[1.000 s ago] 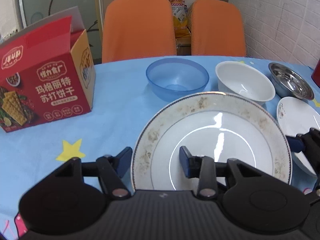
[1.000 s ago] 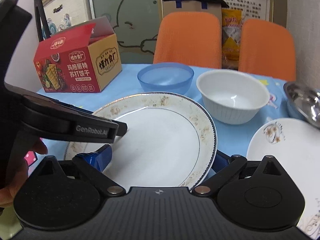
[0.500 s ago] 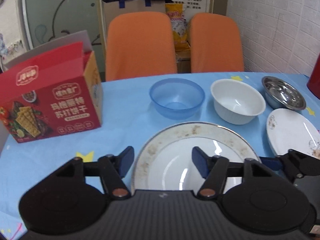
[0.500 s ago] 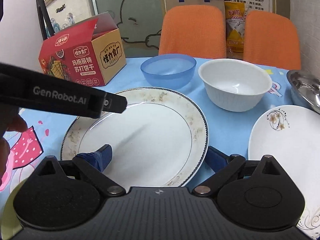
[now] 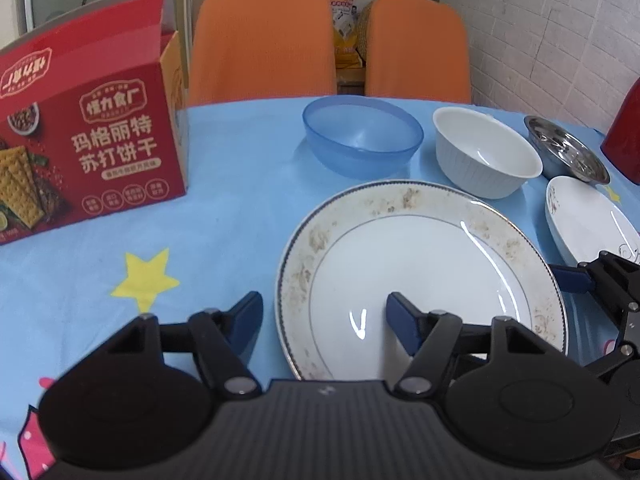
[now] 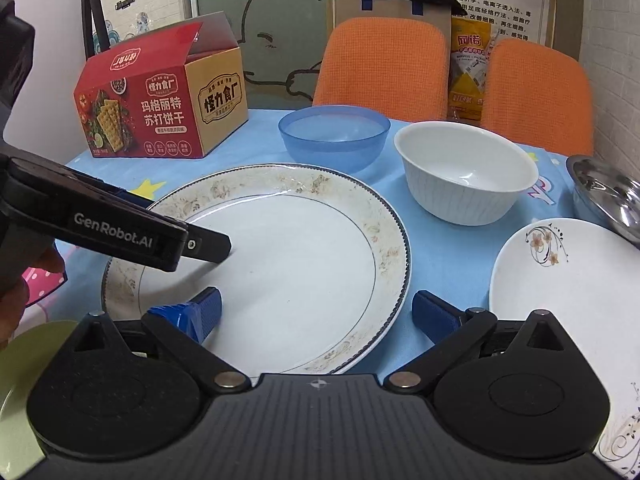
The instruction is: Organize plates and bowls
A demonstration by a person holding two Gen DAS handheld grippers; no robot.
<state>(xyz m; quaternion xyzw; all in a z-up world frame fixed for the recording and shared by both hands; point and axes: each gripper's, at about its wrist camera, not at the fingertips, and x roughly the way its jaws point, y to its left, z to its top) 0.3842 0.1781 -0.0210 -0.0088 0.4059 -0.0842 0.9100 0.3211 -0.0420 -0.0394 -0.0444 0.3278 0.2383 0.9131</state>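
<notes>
Both grippers, left [image 5: 322, 314] and right [image 6: 316, 312], had widened and released the plate [image 5: 420, 276], which lay flat on the table [image 5: 240, 208] before the bowls; next move, judged: placing another dish.

The big plate [image 6: 288, 256] is white with a brownish floral band and a dark blue edge line; at one o'clock of it sits a plain white bowl [image 6: 466, 172] with faint ribs; at twelve o'clock a translucent blue bowl [image 6: 334, 136]; at three o'clock a white plate [image 6: 560, 300] with orange blossoms on dark swirls; the steel bowl [image 6: 608, 196] is shiny silver; the tablecloth [image 5: 224, 216] is light blue with yellow stars; the cracker box [image 6: 160, 100] is red with a tan side; both chairs [image 6: 384, 64] are orange.
</notes>
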